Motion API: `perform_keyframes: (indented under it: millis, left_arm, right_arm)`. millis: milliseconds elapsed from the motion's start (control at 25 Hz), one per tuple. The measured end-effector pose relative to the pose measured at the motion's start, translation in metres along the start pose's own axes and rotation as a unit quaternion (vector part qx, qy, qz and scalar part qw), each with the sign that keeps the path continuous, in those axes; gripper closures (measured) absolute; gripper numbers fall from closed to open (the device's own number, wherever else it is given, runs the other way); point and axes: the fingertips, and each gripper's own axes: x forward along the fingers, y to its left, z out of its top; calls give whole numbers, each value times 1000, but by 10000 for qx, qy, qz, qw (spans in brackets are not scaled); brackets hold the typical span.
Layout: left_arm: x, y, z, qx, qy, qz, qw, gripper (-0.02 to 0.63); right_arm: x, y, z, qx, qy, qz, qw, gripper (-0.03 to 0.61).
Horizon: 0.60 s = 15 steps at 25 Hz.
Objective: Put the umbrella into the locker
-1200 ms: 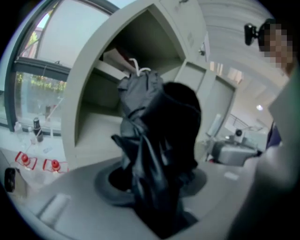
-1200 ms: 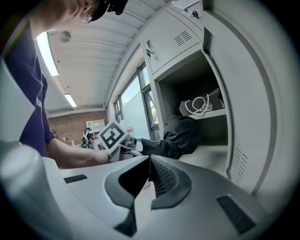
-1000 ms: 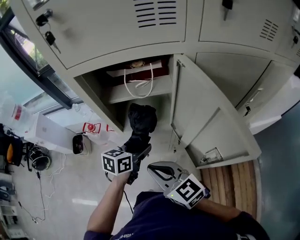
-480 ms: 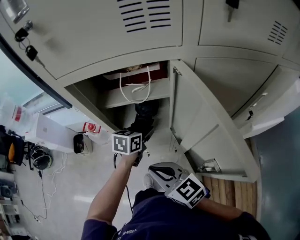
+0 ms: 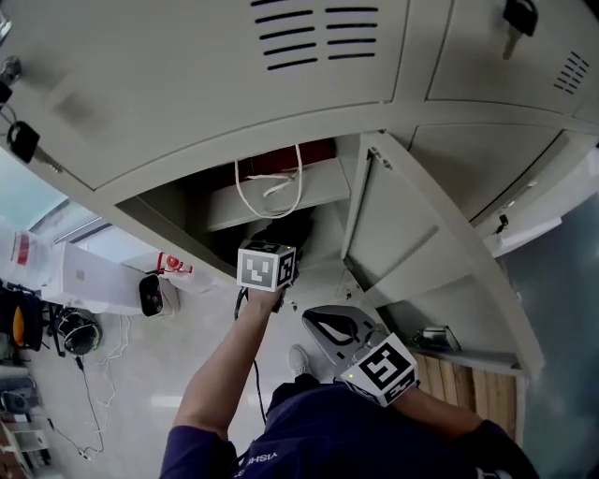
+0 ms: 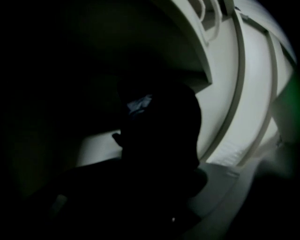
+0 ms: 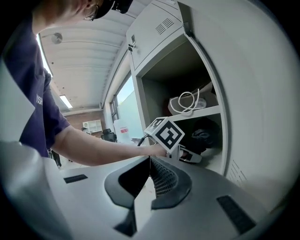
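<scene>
The black folded umbrella (image 5: 286, 230) is inside the open locker, in the dark space under the shelf (image 5: 281, 202). My left gripper (image 5: 280, 245) is shut on it, and the marker cube sits at the locker's mouth. In the left gripper view the umbrella (image 6: 159, 136) is only a dark shape against the pale locker wall. The right gripper view shows the left gripper (image 7: 191, 153) with the umbrella (image 7: 205, 135) past its tip, below the shelf. My right gripper (image 7: 149, 180) is shut and holds nothing; it hangs back near my body (image 5: 329, 329).
The locker door (image 5: 421, 243) stands open to the right of the compartment. A bag with white cord handles (image 5: 271, 182) lies on the shelf above. Closed locker doors with keys (image 5: 518, 17) are overhead. A wooden bench (image 5: 468, 393) is at lower right, and boxes and cables (image 5: 84, 281) are on the floor at left.
My left gripper has carried the umbrella forward, from in front of the locker into the space under the shelf. The right gripper has shifted slightly.
</scene>
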Motion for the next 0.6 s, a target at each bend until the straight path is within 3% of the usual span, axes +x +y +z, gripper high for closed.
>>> perform_keyframes:
  millis: [240,600]
  left_arm:
    - [21,16,-4,388,362,146,9985,410]
    - [44,29,2,787,558,294,9949,402]
  right_arm:
    - [14,-5,7,52,16,-132,9999,571]
    - [30,-15,10,68,51,-194,9998,571]
